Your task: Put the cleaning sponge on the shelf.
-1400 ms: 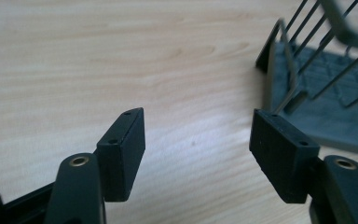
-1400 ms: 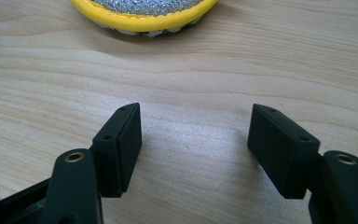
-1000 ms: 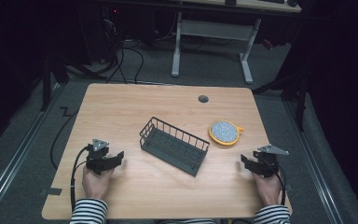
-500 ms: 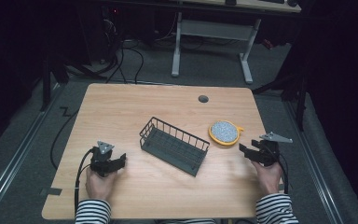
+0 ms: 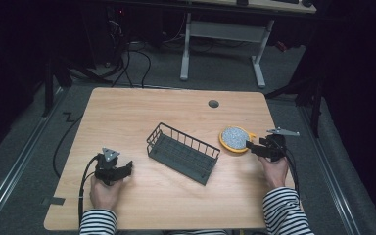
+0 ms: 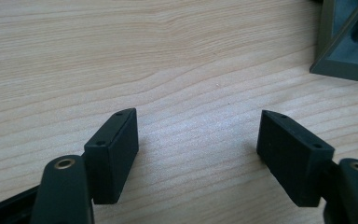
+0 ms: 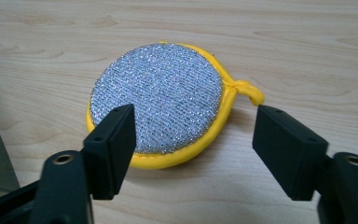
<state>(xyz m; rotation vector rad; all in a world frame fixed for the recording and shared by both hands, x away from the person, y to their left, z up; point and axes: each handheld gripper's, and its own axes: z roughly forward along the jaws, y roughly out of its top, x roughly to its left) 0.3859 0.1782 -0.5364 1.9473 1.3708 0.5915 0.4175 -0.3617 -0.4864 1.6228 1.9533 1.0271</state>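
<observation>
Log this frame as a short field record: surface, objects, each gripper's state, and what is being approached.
surface: wooden table
objects: round yellow-rimmed silver scrubber; dark wire basket, nothing visible in it
left gripper: open, over bare wood
right gripper: jaws just opening, nothing gripped, scrubber just ahead
approach: right gripper at the scrubber's near edge

Glittery scrubber (image 7: 156, 98) (yellow-edged); matt wood table (image 7: 307, 42)

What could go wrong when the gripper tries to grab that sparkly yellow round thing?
The right gripper, whose jaws have just been opening with nothing between them, points at the flat scrubber. It lies low on the table, so the jaws might slide over it or push it away. The wire basket stands close by, so a nudged scrubber could bump it.
</observation>
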